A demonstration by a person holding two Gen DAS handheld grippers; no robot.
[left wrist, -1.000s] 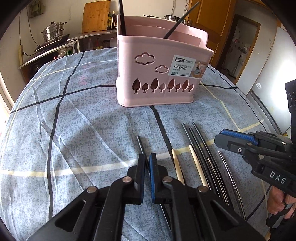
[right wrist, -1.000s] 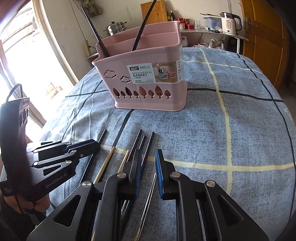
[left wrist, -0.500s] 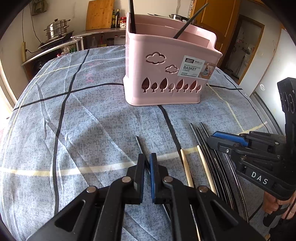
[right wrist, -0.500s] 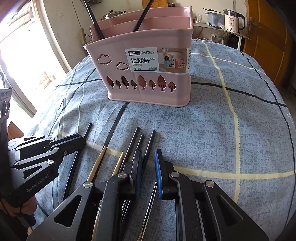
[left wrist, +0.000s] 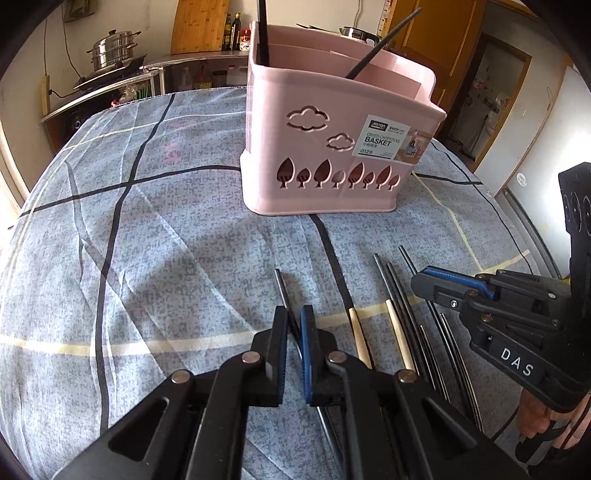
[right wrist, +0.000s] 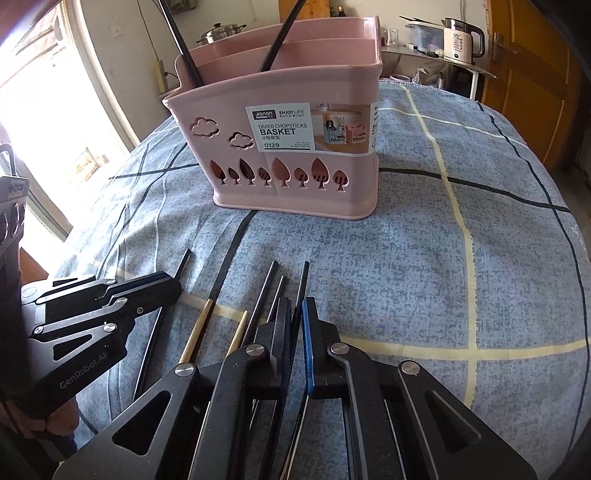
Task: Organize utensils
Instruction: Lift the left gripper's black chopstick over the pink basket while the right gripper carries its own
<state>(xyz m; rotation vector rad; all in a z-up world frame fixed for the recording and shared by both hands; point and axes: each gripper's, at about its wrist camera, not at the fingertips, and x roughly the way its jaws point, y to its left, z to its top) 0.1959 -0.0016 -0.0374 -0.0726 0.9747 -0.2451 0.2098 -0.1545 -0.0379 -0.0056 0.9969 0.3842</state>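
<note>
Left tongs [left wrist: 293, 325] pinched almost fully shut on one black chopstick [left wrist: 282, 291], low over the table, pointing down at a slant. Right tongs [right wrist: 295, 314] just squeezed in as well, now nipping another black chopstick [right wrist: 303, 280] from the bunch, with only a thin crack left between the blue pads. Both held side by side, near each other, a bit of a hand under each at the picture edges.

Under everything, a big blue cloth [left wrist: 166, 240] with dark and pale lines, a little wrinkled.

Behind the tongs, standing well apart from them, a pink basket [left wrist: 332, 192] with cloud and tree holes cut in the front and a paper label saying BASKET. Split into slots inside. Two long black sticks poking out of the top: one straight up at the left corner [left wrist: 263, 33], one leaning toward the right [left wrist: 380, 40]. Hard to tell which slot for the leaning one.

In front of the basket, a row of chopsticks lying flat on the cloth: two pale-handled ones [left wrist: 356, 332], some dark ones [left wrist: 395, 288] just beside them, and thin shiny ones [left wrist: 448, 343] at the far right.
</note>
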